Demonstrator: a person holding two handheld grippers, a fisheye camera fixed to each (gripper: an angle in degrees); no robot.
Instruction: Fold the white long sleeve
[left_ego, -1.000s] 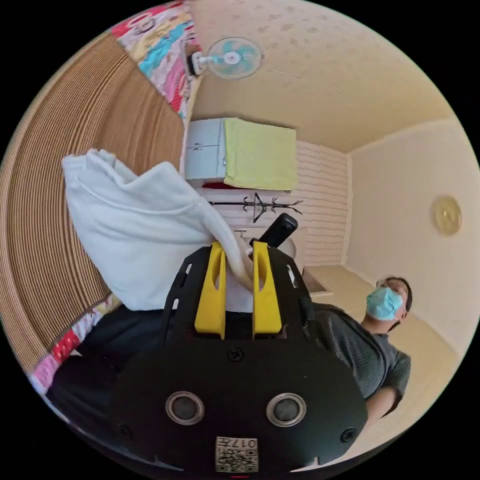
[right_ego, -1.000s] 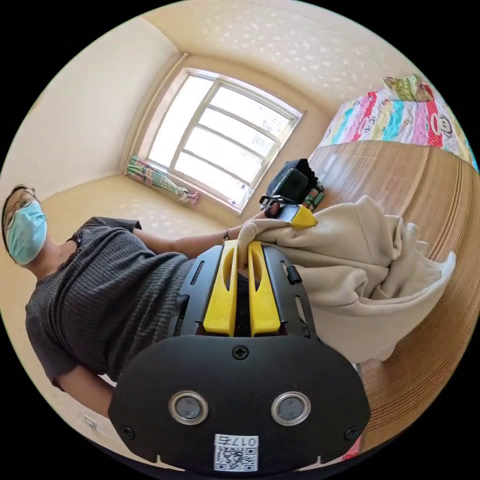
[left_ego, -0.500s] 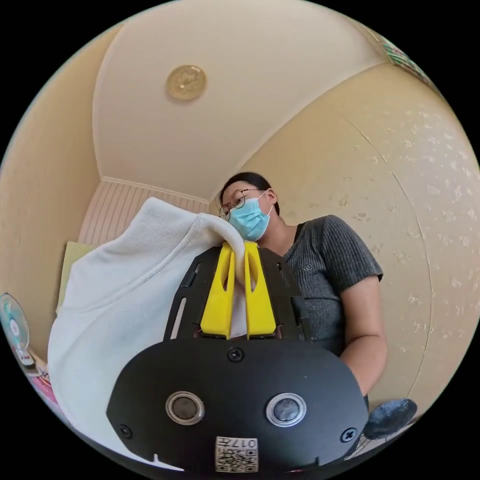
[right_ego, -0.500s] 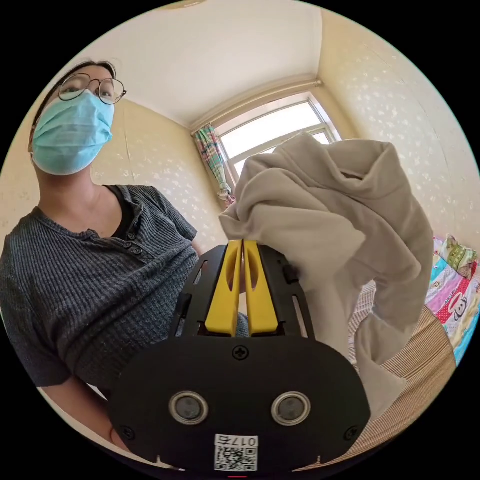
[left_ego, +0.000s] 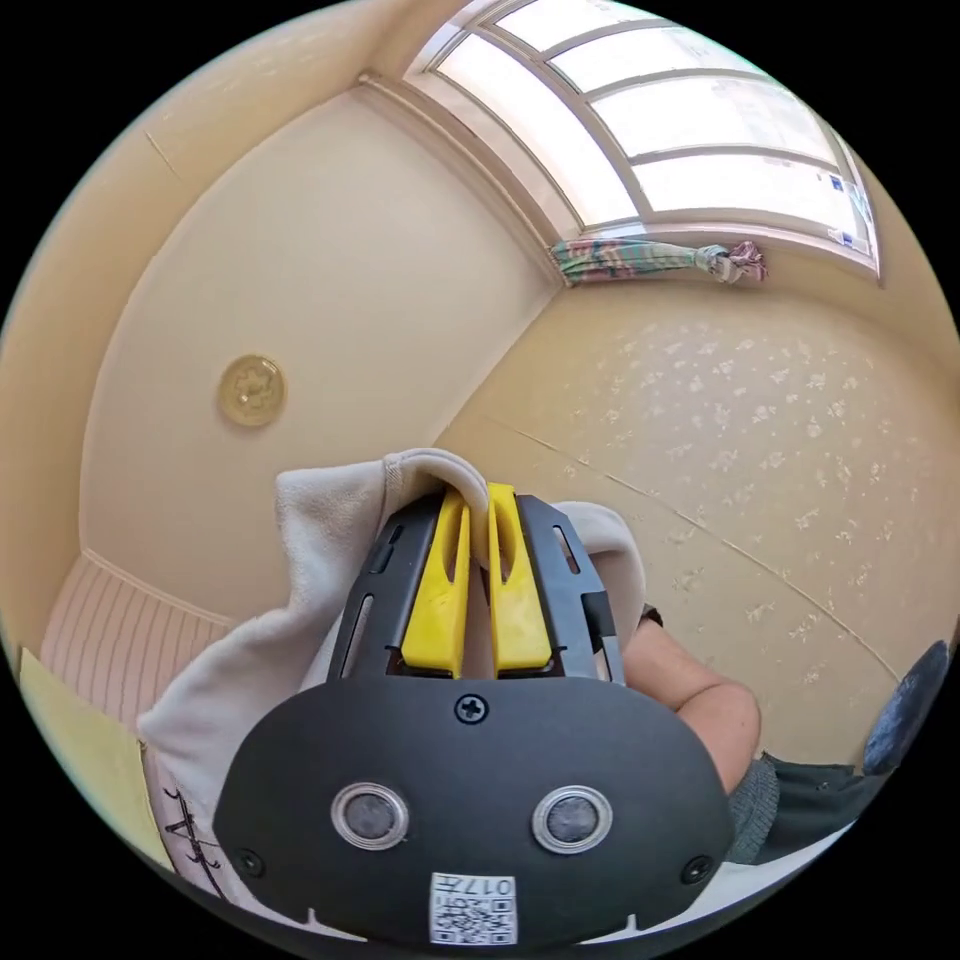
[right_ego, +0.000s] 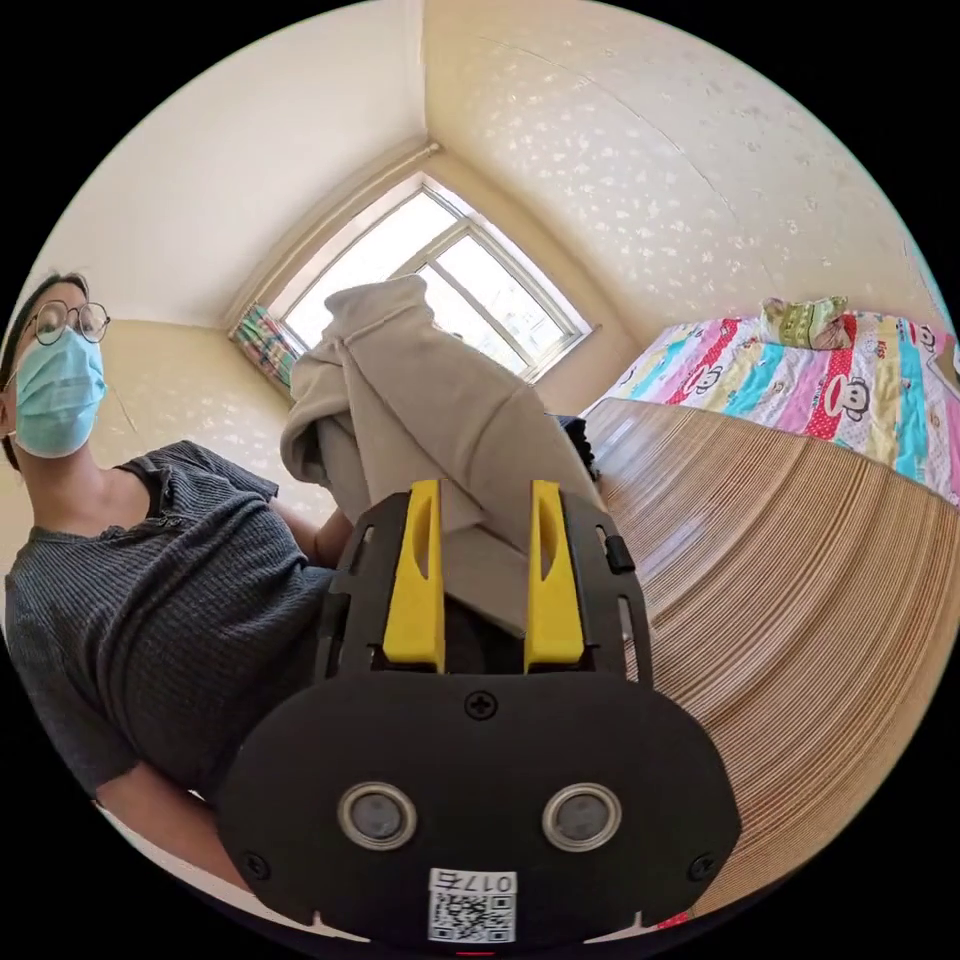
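Note:
The white long sleeve (left_ego: 300, 560) is bunched and held up in the air. My left gripper (left_ego: 478, 492) is shut on a fold of it, and the cloth drapes over the jaw tips and hangs down to the left. In the right gripper view the white long sleeve (right_ego: 420, 400) rises in a crumpled column in front of the window. My right gripper (right_ego: 483, 492) is open, its yellow jaws wide apart, with a flap of the cloth lying loosely between them and neither jaw pressing on it.
A bed with a woven straw mat (right_ego: 800, 620) lies to the right, with a colourful quilt (right_ego: 830, 370) and a small pillow (right_ego: 805, 320) at its far end. The person (right_ego: 150, 600) stands close on the left. A forearm (left_ego: 700, 700) shows beside the left gripper.
My right gripper has opened and let go of the cloth it was pinching. The left gripper stays shut on the garment. Both cameras have swung, so the backgrounds differ.

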